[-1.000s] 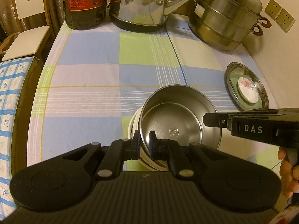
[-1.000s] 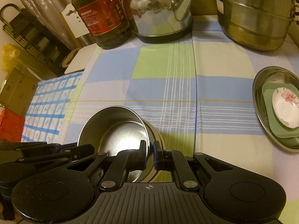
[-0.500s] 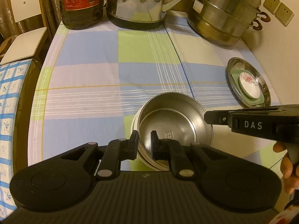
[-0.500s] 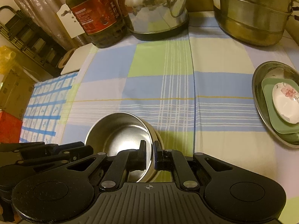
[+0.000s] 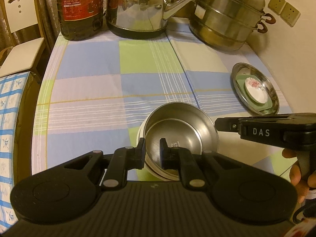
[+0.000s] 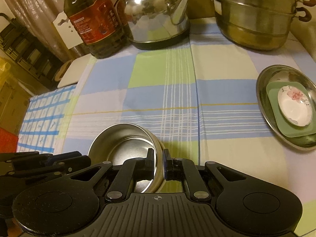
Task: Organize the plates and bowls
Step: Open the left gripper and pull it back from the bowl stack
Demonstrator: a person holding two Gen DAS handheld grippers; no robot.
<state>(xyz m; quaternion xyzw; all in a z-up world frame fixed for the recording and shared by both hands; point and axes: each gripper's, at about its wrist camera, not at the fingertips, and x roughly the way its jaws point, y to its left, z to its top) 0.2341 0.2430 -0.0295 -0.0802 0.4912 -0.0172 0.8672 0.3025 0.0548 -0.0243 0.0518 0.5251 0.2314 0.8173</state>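
Left wrist view: we find the left gripper (image 5: 152, 151) set over the near-left rim of the steel bowl (image 5: 180, 132). Its jaws stand a narrow gap apart, one finger outside the wall and one inside, with the rim between them. The gap looks wider than the rim, and we cannot confirm that the pads press on it. The steel bowl sits nested in a white bowl (image 5: 139, 136), of which only a pale edge shows at the left. Both rest on the checked tablecloth (image 5: 94, 90), towards its near side. The right gripper (image 5: 217, 125) enters from the right, its tip at the bowl's right rim, with a hand (image 5: 298, 171) on its grip. Well apart, at the right edge of the table, lies a steel plate (image 5: 240, 70) carrying a green square dish (image 5: 240, 79) and, on top of that, a small white flowered dish (image 5: 255, 89). At the far end stand an oil bottle (image 5: 81, 7), a kettle (image 5: 140, 9) and a tiered steamer pot (image 5: 227, 19).

Right wrist view: we see the right gripper (image 6: 157, 158) nearly closed across the bowl's right rim (image 6: 156, 148), one finger inside and one outside, the wall caught between them. The left gripper's body (image 6: 45, 162) shows at the lower left, beside the bowl. The steel plate (image 6: 264, 75) with its stacked dishes lies at the far right.
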